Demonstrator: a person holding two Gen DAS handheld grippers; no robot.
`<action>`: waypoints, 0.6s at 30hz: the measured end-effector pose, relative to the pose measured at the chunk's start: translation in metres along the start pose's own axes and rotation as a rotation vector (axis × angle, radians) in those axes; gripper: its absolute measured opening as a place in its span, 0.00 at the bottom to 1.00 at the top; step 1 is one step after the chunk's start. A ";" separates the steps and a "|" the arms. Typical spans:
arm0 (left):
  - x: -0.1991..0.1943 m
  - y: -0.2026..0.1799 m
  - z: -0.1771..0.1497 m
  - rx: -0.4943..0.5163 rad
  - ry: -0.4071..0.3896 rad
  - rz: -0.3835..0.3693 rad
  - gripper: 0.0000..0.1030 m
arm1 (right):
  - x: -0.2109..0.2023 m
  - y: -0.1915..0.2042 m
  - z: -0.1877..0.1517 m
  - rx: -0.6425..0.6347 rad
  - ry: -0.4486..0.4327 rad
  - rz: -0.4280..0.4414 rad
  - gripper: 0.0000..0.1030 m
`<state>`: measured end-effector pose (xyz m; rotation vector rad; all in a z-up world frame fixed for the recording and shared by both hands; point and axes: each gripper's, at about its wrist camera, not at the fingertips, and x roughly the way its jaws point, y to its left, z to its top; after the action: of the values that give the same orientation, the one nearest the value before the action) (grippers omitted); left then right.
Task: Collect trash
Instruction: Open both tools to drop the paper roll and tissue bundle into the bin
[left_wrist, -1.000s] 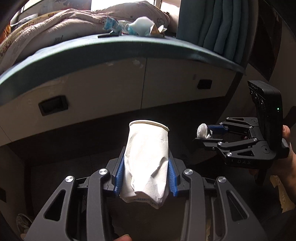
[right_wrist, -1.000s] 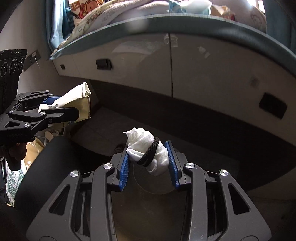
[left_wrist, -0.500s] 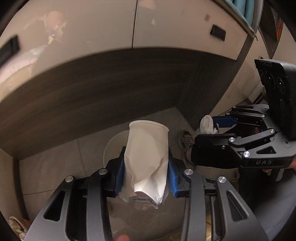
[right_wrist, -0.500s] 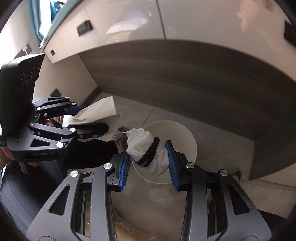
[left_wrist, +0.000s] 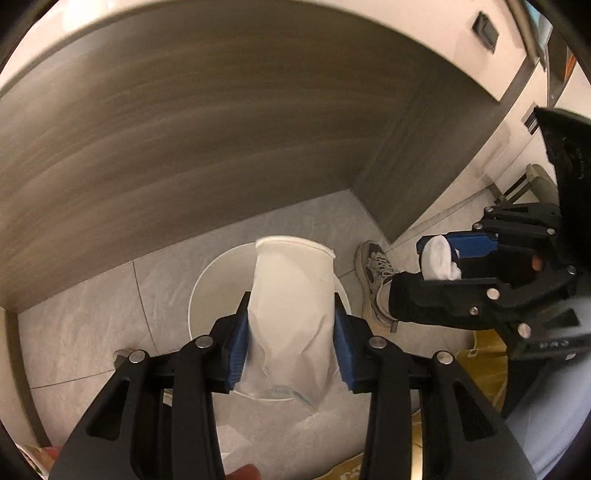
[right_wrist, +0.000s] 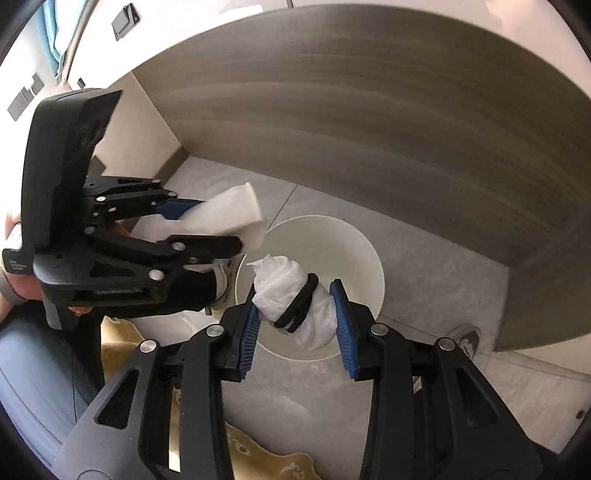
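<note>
- Left hand-held gripper (left_wrist: 291, 347): blue pads pinching a crumpled white paper cup (left_wrist: 291, 314); the cup's long axis runs forward along the fingers, open rim away from the camera, above the bin.
- Right hand-held gripper (right_wrist: 295, 328): pads clamped on a white tissue wad ringed by a black hair tie (right_wrist: 295, 302); long axis tilts up to the left, twisted tip leading, over the bin mouth.
- Round white waste bin (right_wrist: 362, 254): upright on the grey tiled floor (right_wrist: 443, 266), mouth open, beneath both items.
- Dark wood-grain panel (left_wrist: 221, 129): behind the bin, near its far rim.
- Grey sneaker (left_wrist: 373, 273): just right of the bin.
</note>
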<state>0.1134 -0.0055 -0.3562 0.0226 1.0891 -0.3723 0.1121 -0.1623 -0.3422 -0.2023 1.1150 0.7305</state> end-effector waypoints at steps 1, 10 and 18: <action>0.005 -0.001 0.003 0.009 0.004 0.008 0.54 | 0.003 -0.001 -0.001 -0.004 0.004 -0.002 0.33; 0.010 0.003 0.014 -0.041 -0.015 0.066 0.92 | 0.013 0.000 0.002 -0.009 0.042 0.002 0.33; 0.003 0.024 0.006 -0.125 -0.031 0.153 0.94 | 0.035 0.011 0.005 -0.051 0.132 -0.001 0.34</action>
<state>0.1271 0.0153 -0.3606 -0.0102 1.0707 -0.1662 0.1173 -0.1371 -0.3679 -0.2978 1.2226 0.7533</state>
